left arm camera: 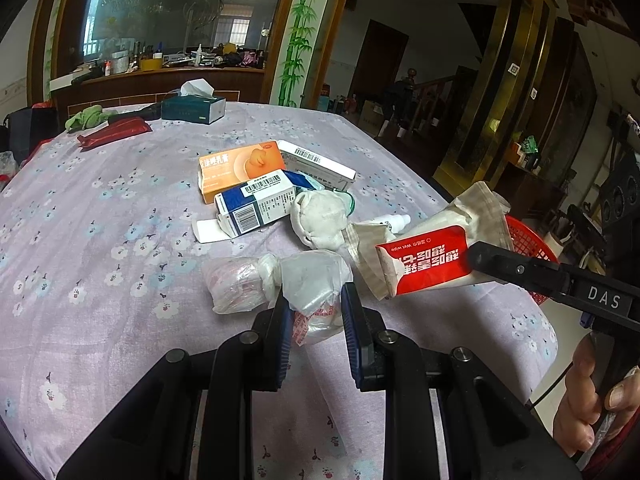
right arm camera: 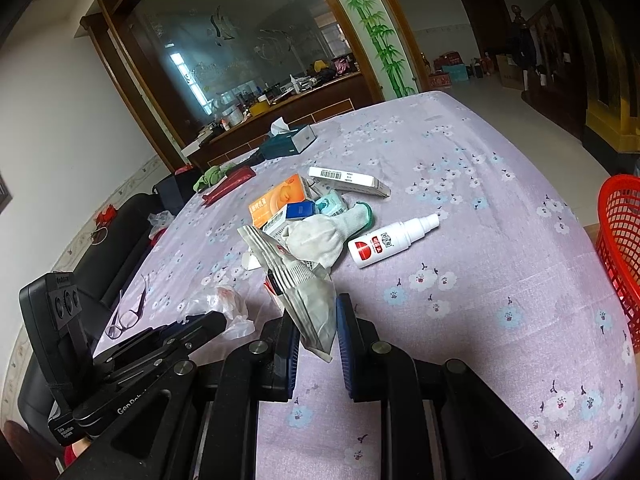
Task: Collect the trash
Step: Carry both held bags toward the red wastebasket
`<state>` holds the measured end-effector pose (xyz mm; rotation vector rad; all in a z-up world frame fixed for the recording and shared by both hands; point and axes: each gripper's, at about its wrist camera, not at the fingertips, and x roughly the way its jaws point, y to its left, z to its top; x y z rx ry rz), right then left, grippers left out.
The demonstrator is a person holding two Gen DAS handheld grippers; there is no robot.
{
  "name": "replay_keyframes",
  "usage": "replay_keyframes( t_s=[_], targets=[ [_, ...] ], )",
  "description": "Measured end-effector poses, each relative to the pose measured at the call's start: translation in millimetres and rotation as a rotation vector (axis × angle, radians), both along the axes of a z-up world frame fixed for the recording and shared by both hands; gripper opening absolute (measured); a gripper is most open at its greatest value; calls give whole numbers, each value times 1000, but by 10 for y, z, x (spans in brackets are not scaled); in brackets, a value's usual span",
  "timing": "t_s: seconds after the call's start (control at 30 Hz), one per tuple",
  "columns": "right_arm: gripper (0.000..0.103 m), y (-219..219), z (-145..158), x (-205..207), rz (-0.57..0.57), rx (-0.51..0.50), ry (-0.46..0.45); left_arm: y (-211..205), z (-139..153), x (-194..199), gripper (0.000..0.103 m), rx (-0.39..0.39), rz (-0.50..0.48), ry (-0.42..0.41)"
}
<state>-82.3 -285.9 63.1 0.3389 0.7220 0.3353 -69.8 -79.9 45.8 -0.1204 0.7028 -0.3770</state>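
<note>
My left gripper is shut on a crumpled clear plastic bag lying on the floral tablecloth; a second knotted bag lies just to its left. My right gripper is shut on a red-and-white wet wipe pack, held tilted above the table; the left wrist view shows this pack at right, in front of a red mesh basket. More trash sits mid-table: a dirty white glove, an orange box, a blue-and-white box, a white box and a spray bottle.
The red basket stands off the table's right edge. A tissue box, a red packet and a green cloth lie at the far end. Glasses rest near the left edge. A hand grips the right tool.
</note>
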Motion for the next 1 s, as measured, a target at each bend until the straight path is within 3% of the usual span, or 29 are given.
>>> replay_keyframes(
  t_s=[0.6, 1.0],
  targets=[
    [19, -159, 81, -63, -30, 27, -22, -129, 18, -3, 22, -4, -26, 1],
    [19, -632, 241, -169, -131, 66, -72, -505, 264, 72, 22, -3, -113, -1]
  ],
)
